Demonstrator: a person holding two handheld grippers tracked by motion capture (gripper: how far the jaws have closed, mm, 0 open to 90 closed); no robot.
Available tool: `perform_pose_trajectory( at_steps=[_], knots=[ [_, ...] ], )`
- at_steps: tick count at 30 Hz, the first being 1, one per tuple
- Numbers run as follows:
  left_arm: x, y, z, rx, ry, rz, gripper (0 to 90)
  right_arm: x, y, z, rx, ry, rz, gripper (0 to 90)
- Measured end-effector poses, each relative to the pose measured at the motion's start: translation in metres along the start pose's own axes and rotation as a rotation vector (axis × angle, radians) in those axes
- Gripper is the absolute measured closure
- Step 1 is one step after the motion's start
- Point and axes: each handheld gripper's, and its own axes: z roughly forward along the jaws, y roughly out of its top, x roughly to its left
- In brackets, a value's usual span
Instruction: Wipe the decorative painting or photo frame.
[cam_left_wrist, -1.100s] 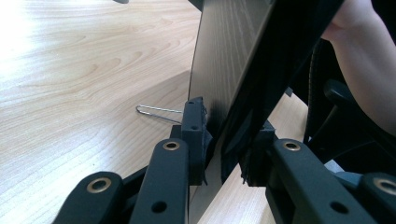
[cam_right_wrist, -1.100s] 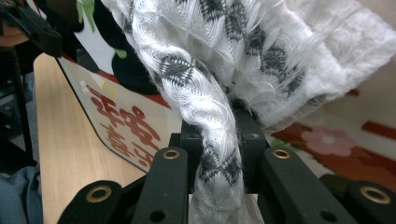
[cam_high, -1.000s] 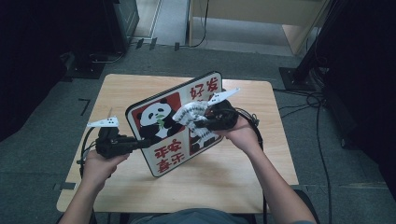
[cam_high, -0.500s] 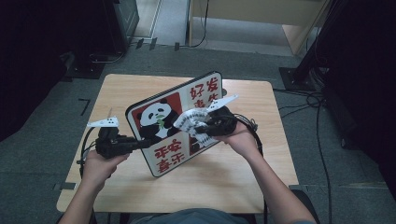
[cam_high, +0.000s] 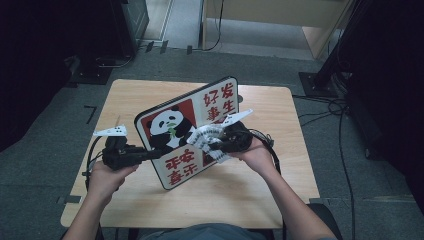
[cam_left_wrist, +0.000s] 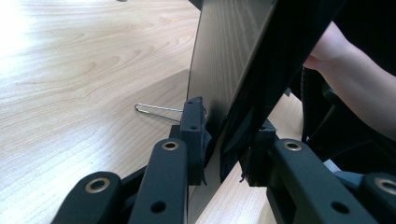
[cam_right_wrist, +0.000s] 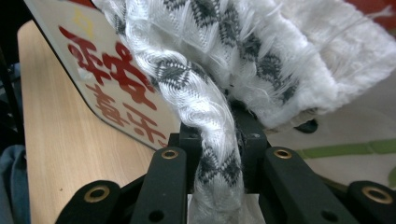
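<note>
While clamped on cloth (cam_right_wrist: 210, 116) and sign (cam_high: 187, 130), both grippers' fingers (cam_right_wrist: 191, 140) half hidden.

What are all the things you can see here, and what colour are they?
Panda sign: one, red and white with a black-and-white panda and red writing, tilted up above the table, its left edge clamped.
Cloth: one, white with a grey pattern, against the sign's front.
Wire clip: one, silver, on the tabletop behind the sign.
Table: one, light wood, on grey floor.
Cables: several, black, on the floor at right.
Left gripper: black, shut on the sign's edge.
Right gripper: black, shut on the cloth.
Hands: two, one holding each gripper.
</note>
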Motion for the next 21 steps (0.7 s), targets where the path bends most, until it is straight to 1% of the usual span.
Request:
perform_pose_trajectory(
  at_steps=[1,3,7,9,11,14,18,21],
  knots=[
    [0.000,0.000,0.000,0.000,0.001,0.000,74.8,0.000,-0.002,0.001,0.002,-0.001,-0.004,77.8],
    [0.000,0.000,0.000,0.001,0.001,0.001,74.8,0.000,-0.005,0.003,0.002,0.004,0.005,77.8],
    [0.000,0.000,0.000,0.001,-0.002,0.001,74.7,-0.001,-0.010,0.007,0.020,0.008,0.010,77.8],
    [0.000,0.000,0.000,0.002,-0.002,0.002,74.8,0.000,-0.012,0.010,0.038,0.007,0.011,77.7],
    [0.000,0.000,0.000,0.003,-0.001,0.003,74.8,-0.001,-0.015,0.012,0.035,0.013,0.014,77.8],
    [0.000,0.000,0.000,0.005,-0.002,0.002,74.8,0.000,-0.019,0.017,0.050,0.020,0.018,77.8],
    [0.000,0.000,0.000,0.006,-0.003,0.003,74.8,-0.001,-0.022,0.021,0.063,0.022,0.020,77.8],
    [0.000,0.000,0.000,0.006,-0.003,0.003,74.8,-0.001,-0.025,0.022,0.060,0.020,0.024,77.8]
  ],
)
